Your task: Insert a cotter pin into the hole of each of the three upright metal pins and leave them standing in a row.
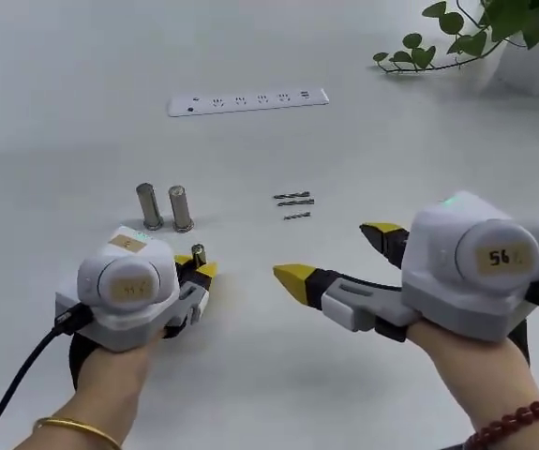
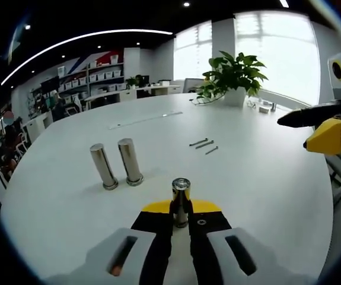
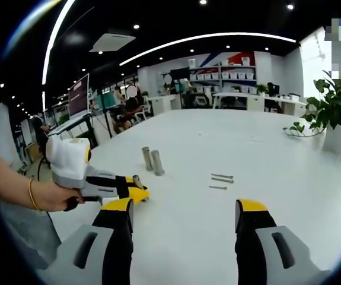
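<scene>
Standing pins, head view: two free pins (image 1: 150, 206) upright, side by side on the table (image 1: 410, 141); third pin (image 1: 198, 255) just in front of them, between the tips of the left gripper (image 1: 199, 270).
Cotter pins, head view: three cotter pins (image 1: 293, 204) lie loose in a small group, well apart from the metal pins.
Progress, judged: no insertion done; all three are left to do, then the row.
Right gripper, head view: right gripper (image 1: 336, 253) has its jaws spread wide with nothing between them, over bare table near the cotter pins.
Left gripper view: own jaws closed onto the third pin (image 2: 181, 196) low on its shank, with the pin upright; two free pins (image 2: 104, 166) beyond to the left; cotter pins (image 2: 204, 143) farther off to the right; cross-hole too small to tell.
Right gripper view: own jaws wide apart and empty; left gripper (image 3: 131, 190) at left clamps the third pin (image 3: 137, 180); two free pins (image 3: 152, 160) behind it; cotter pins (image 3: 222, 180) ahead, untouched.
</scene>
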The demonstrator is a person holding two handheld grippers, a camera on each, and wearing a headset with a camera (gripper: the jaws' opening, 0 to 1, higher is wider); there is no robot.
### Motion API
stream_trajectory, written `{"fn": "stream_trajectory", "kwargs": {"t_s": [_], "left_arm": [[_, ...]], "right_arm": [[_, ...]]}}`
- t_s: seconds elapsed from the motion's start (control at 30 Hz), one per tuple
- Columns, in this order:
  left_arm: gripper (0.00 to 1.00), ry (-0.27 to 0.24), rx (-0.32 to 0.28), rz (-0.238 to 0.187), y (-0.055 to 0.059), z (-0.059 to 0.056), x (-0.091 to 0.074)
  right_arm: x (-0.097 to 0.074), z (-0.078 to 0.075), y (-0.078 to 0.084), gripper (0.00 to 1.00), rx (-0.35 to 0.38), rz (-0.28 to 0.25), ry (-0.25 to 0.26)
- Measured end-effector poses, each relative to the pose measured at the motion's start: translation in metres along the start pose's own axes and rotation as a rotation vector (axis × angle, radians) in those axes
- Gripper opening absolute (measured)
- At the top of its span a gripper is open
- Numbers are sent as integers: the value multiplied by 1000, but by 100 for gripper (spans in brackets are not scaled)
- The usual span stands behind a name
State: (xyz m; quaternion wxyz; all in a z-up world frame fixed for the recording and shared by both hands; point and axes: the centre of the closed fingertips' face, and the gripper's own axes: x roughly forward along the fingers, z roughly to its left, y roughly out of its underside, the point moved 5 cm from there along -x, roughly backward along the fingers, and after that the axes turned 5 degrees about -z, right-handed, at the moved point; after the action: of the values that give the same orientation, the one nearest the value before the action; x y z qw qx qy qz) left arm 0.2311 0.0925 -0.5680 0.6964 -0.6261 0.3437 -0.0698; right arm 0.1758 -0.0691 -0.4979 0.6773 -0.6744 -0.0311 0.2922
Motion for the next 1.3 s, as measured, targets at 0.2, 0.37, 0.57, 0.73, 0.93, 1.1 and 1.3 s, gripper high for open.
{"fn": "stream_trajectory", "kwargs": {"t_s": [0.2,0.37,0.57,0.73,0.93,1.1,1.3], "left_arm": [[6,1,-1,4,1,0,-1],[8,0,3,21,4,0,0],[15,-2,-4,17,2,2,-2],[25,7,-8,-3,-5,3,-8],[33,-11,9,-26,-14,7,-21],[45,2,3,-45,-19,8,-35],[52,-18,-2,-54,-24,14,-51]], "right_arm": [[0,0,2,66,-7,13,-2],[-1,-1,3,65,-5,17,0],[-3,-3,5,65,7,26,2],[-1,-3,2,64,0,32,-37],[5,-4,1,57,-56,68,-92],[13,-9,-5,52,-83,97,-128],[29,-20,-12,49,-66,147,-149]]}}
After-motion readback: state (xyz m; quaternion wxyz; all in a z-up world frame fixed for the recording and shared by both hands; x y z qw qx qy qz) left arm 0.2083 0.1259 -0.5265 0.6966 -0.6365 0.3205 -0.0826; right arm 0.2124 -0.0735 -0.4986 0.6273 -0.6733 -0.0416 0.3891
